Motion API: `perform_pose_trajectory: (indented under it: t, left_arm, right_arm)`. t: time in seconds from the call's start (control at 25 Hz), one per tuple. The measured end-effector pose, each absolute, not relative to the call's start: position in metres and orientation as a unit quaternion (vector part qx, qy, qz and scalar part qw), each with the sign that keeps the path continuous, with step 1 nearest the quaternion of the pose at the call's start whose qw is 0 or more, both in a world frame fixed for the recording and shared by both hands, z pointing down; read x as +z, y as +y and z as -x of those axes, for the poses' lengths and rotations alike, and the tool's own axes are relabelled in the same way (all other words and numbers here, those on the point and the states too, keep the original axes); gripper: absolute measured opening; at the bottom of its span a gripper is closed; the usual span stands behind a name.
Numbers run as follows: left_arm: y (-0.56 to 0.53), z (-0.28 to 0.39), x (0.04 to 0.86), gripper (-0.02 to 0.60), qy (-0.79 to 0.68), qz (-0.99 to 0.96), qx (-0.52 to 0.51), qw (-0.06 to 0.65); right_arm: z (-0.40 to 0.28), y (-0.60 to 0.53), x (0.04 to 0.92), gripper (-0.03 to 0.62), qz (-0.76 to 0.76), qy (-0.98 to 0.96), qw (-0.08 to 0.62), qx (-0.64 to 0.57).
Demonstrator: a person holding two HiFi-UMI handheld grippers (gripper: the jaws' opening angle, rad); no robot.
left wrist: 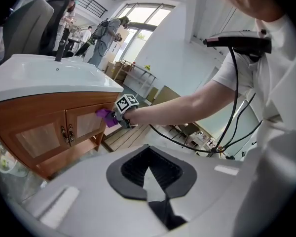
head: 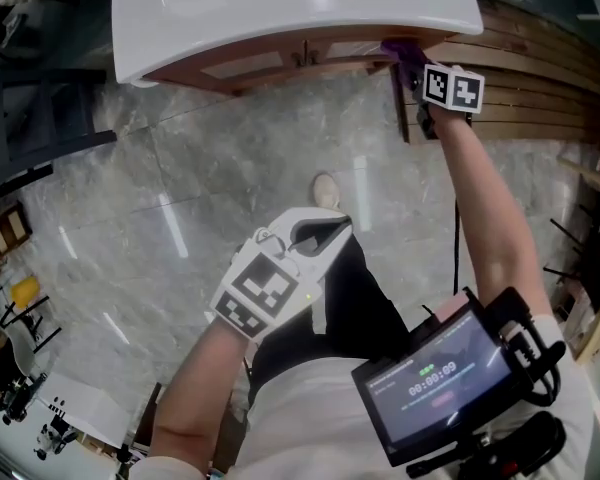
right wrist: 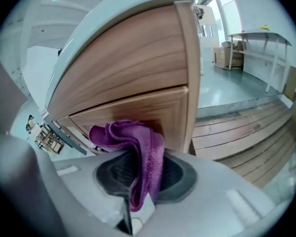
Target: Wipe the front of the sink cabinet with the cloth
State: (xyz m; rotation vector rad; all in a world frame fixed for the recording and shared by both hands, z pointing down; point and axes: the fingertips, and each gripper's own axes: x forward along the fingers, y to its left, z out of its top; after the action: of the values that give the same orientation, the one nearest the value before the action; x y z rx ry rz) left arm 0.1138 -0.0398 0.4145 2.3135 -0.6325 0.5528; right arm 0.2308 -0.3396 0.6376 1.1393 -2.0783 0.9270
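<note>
Cloth point(right wrist: 138, 152), purple, is clamped in the right gripper point(right wrist: 138, 184) jaws, lower centre of the right gripper view. It's a folded strip, long axis up-down, top end bunched against the sink cabinet point(right wrist: 133, 68) door near its right edge. Head view: upper right, under the white sink point(head: 230, 28) rim. Left gripper point(head: 325, 230) mid-frame, jaws closed, nothing held.

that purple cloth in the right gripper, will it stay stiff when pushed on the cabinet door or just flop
Probably floppy: the cloth hangs in soft folds from the right gripper. Likely it bunches against the cabinet door rather than sliding flat.
</note>
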Motion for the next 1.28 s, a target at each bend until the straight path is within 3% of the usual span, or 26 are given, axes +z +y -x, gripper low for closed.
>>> perform_pose_trajectory:
  t: [0.44, 0.68, 0.92, 1.28]
  left_arm:
    - [-0.043, -0.119, 0.411, 0.008, -0.241, -0.887, 0.215, 0.330]
    - [-0.036, -0.105, 0.410, 0.008, -0.258, -0.884, 0.208, 0.331]
    - [-0.017, -0.076, 0.402, 0.008, -0.283, -0.877, 0.199, 0.332]
    - [0.021, -0.024, 0.399, 0.008, -0.342, -0.855, 0.184, 0.343]
  right_arm:
    - [-0.313, -0.357, 0.630, 0.083, -0.484, -0.748, 0.277, 0.359]
    - [-0.305, -0.339, 0.628, 0.083, -0.481, -0.754, 0.288, 0.341]
    - [-0.227, -0.272, 0.623, 0.083, -0.411, -0.791, 0.294, 0.346]
    - [-0.007, -0.194, 0.624, 0.083, -0.237, -0.859, 0.311, 0.331]
